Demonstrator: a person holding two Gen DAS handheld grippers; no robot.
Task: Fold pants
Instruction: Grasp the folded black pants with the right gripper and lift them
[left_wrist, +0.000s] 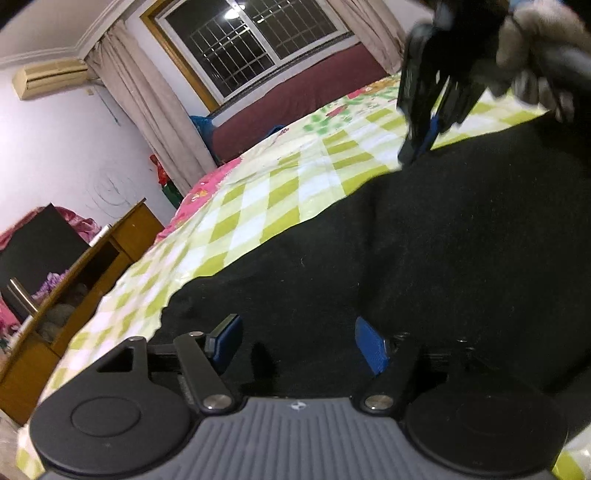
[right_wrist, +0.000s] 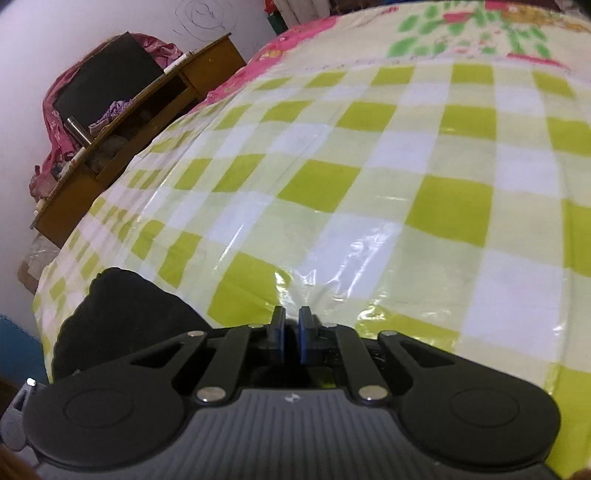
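Our left gripper (left_wrist: 299, 341) hovers with fingers spread over the black fabric pants (left_wrist: 424, 251), ready to pinch an edge; our right gripper (left_wrist: 413, 151), at one o'clock, has its fingers almost together at the far edge of the pants, which lie on the green-checked plastic bedcover (left_wrist: 258, 195)

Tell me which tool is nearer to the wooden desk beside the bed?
Left, as far as I can judge. The left tool sits over the black pants on the desk side; the right tool is farther across the bed.
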